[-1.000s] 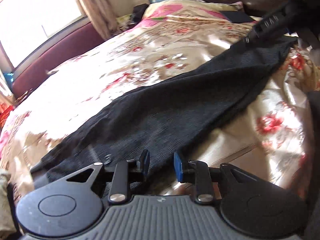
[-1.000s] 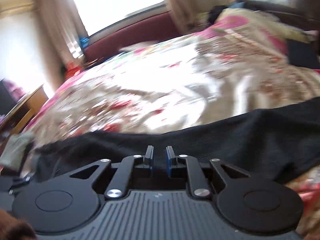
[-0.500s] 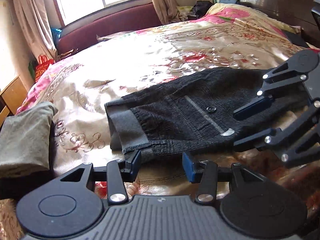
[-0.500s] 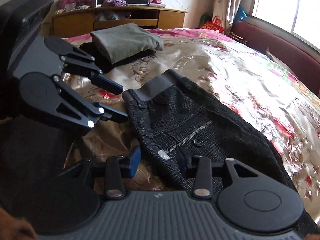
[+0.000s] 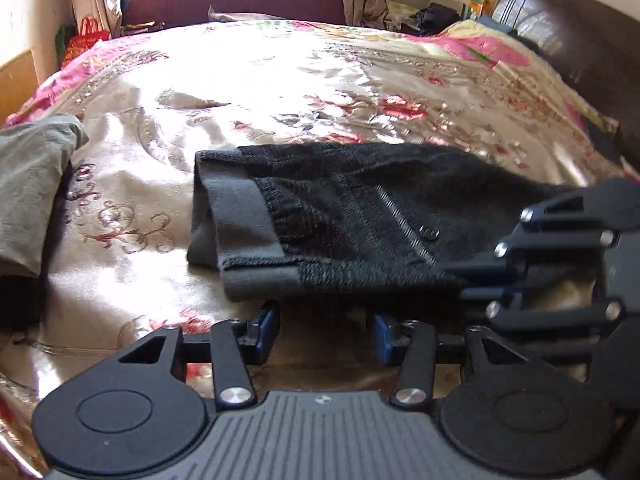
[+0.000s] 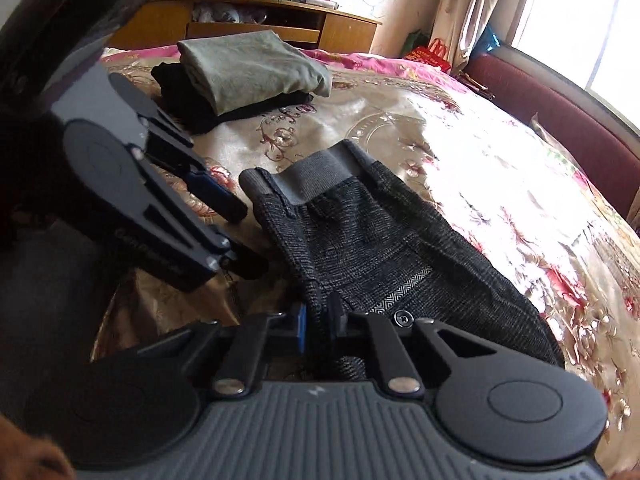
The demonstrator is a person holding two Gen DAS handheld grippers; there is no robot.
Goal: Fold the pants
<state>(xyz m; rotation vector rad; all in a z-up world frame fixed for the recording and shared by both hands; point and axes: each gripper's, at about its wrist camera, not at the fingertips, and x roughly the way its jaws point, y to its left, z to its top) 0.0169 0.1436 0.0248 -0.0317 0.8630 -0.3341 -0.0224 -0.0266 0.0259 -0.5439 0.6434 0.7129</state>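
Dark grey knit pants point(image 5: 360, 224) with a grey elastic waistband point(image 5: 244, 216) lie flat on the floral bedspread; they also show in the right wrist view point(image 6: 360, 240). My left gripper point(image 5: 324, 330) is open, its blue-padded fingers just short of the pants' near waist edge. It shows in the right wrist view point(image 6: 240, 236) left of the waistband. My right gripper point(image 6: 318, 320) is shut on the pants' near edge below the button point(image 6: 403, 317). It also shows at the right in the left wrist view point(image 5: 476, 280).
A folded grey-green garment on a black one point(image 6: 248, 68) sits at the bed's corner, seen also at the left of the left wrist view point(image 5: 32, 184). A wooden desk point(image 6: 280, 28), a dark headboard point(image 5: 580, 40) and a maroon bench point(image 5: 240, 0) under the window border the bed.
My right gripper has closed on the pants' near edge. My left gripper has moved in closer to the waistband and stays open.
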